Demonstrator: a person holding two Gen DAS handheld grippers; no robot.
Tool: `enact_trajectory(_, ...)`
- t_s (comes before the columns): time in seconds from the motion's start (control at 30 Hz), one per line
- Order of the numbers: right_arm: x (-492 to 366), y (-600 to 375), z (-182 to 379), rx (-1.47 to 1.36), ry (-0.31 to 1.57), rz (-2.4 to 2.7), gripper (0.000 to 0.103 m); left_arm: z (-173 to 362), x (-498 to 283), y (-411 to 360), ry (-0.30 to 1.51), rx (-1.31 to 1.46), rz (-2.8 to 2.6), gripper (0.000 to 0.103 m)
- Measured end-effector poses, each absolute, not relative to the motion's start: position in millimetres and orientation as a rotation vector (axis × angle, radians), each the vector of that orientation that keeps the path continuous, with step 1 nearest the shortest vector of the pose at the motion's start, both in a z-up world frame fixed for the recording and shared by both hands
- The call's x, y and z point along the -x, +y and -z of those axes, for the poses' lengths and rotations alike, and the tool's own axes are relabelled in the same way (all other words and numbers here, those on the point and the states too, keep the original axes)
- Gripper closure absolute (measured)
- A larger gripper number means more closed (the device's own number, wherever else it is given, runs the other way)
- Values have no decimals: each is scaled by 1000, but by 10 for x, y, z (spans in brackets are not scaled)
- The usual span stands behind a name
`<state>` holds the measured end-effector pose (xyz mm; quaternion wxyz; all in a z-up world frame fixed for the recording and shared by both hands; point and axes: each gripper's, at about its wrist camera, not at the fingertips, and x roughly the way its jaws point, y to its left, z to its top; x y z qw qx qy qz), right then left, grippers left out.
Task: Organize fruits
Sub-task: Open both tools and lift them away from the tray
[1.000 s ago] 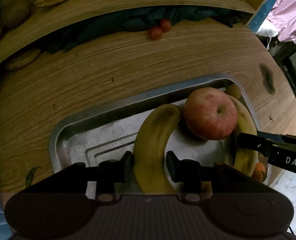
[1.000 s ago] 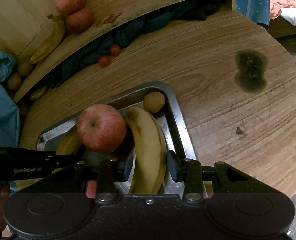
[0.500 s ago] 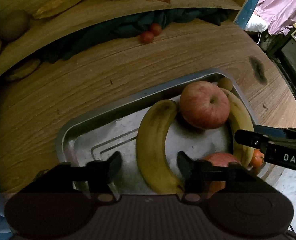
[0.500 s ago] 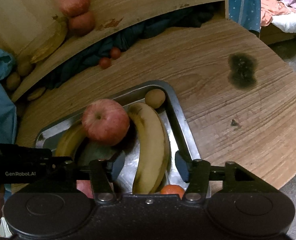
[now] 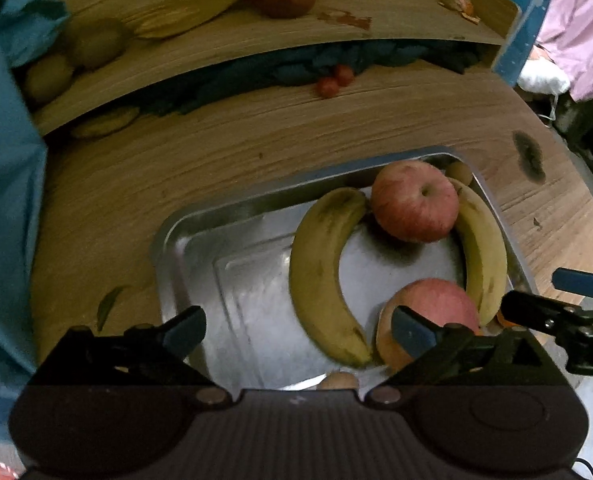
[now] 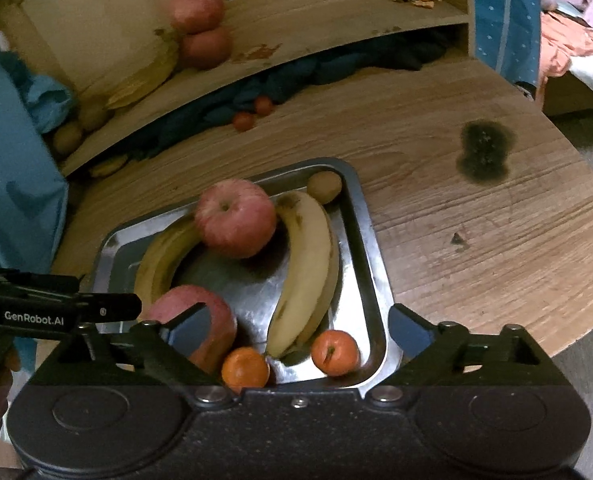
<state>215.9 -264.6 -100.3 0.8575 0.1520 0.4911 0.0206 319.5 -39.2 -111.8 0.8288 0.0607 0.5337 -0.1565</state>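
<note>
Round wooden table (image 6: 436,216) with a dark stain, and a low wooden shelf (image 6: 316,28) at the back holding a couple more red apples (image 6: 200,28). In the middle sits a rectangular shiny metal tray (image 6: 370,240) with the fruit in it: two yellow bananas, one curved on the left (image 5: 320,272) and one along the right wall (image 6: 308,272), a red apple (image 6: 234,218) wedged between their far ends, a second red apple (image 5: 436,308) at the near edge, two small oranges (image 6: 334,352) near the front, and a brown kiwi (image 6: 324,187) in the far corner. Left gripper (image 5: 296,330) hangs over the tray with jaws spread wide, holding nothing. Right gripper (image 6: 296,326) is the same, wide apart and empty.
</note>
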Motion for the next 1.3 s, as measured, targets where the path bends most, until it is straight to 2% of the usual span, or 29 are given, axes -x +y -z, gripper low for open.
enact_trajectory(0.1, -2094, -2631, 974, -305, 1025, -69, 1, 1096, -3084, -342, 1138, -119, 292, 1)
enact_trajectory(0.73, -1679, -2584, 937, -244, 1050, -214, 1, 996, -2474, -182, 1164, -136, 116, 1)
enact_trajectory(1.3, -1926, -2523, 865, -236, 1013, -284, 1, 904, -2670, -100, 1161, -149, 44, 1)
